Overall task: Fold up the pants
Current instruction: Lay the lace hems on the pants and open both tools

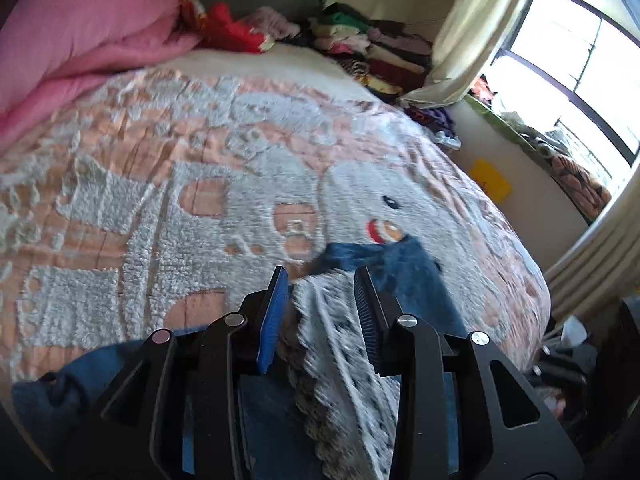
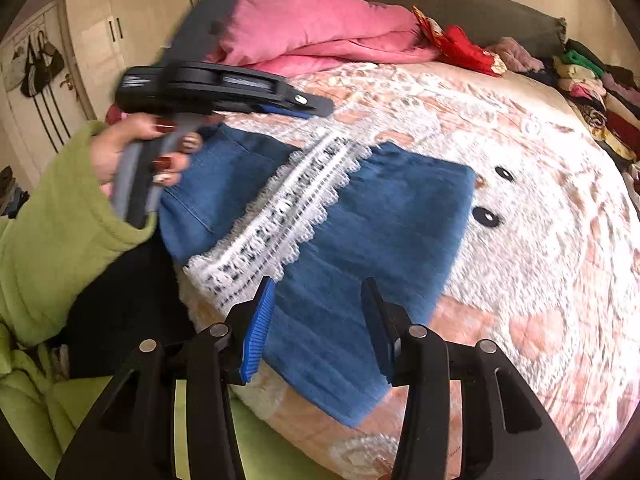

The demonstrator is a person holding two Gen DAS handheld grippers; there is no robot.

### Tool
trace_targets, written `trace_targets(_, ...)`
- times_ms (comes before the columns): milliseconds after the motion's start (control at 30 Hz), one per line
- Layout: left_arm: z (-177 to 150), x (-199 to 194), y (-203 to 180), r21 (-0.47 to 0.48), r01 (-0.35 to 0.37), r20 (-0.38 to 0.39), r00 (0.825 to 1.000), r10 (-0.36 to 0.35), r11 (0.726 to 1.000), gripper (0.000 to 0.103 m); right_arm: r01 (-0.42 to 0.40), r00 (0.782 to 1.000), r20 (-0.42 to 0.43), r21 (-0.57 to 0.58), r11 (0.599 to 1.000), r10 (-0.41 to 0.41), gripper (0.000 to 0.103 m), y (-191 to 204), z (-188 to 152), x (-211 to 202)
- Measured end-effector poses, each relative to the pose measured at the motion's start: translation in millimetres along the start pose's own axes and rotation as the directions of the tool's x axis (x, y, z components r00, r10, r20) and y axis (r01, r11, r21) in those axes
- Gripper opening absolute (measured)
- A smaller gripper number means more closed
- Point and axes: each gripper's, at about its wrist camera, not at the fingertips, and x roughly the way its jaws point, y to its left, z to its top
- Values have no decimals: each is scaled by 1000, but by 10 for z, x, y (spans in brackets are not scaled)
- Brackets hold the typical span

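So the pants [image 2: 360, 216] are lying folded on the bedspread [image 2: 520, 280], a blue denim pair with a white lace strip [image 2: 280, 216] running along the leg, sitting near the front edge of the bed. Looks to me like a fold just got laid down and both claws are letting go.

The right claw [image 2: 318, 320] is spread apart with nothing between the pads, hovering just above the lower part of the denim. The left claw [image 1: 322, 312] also has its jaws apart, and the lace strip runs up between them, but the shot is blurry there, so I can't swear the cloth isn't brushing a pad. It doesn't look pinched though. From the right camera you can see a hand [image 2: 132, 152] in a green sleeve [image 2: 60, 216] holding that left tool over the waist end.

Next move, I'd guess: check whether the bundle needs one more fold, then grab an end with both claws and bring it over evenly without dragging the lace out of line.
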Motion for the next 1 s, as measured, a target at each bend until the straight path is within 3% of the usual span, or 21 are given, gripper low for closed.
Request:
trace_targets(133, -162, -98, -275, 86, 22, -15, 1000, -21, 996, 26, -2, 1000, -17, 17, 1000, 2, 43, 19, -116, -15)
trace_targets(233, -330, -15, -498, 156, 47, -103, 994, -31, 987, 27, 3, 999, -42, 16, 1000, -2, 43, 14, -149, 45)
trace_targets(400, -539, 262, -616, 230, -9, -235, 970, 65, 973, 31, 25, 994, -106, 28, 999, -22, 43, -48, -252, 166)
trace_targets(500, -549, 337, -564, 215, -9, -263, 962, 67, 977, 33, 42, 991, -125, 40, 998, -37, 43, -101, -311, 186)
trace_targets(767, -569, 345, -531, 193, 2, -276, 960, 52, 981, 37, 39, 993, -115, 84, 996, -29, 44, -138, -362, 148)
trace_targets(900, -543, 237, -554, 189, -17, -234, 970, 62, 982, 52, 4, 996, -85, 119, 993, 7, 56, -138, -312, 53)
trace_targets(1000, -537, 173, -564, 180, -27, -217, 974, 67, 983, 60, 12, 998, -68, 114, 993, -4, 57, -119, -272, -25)
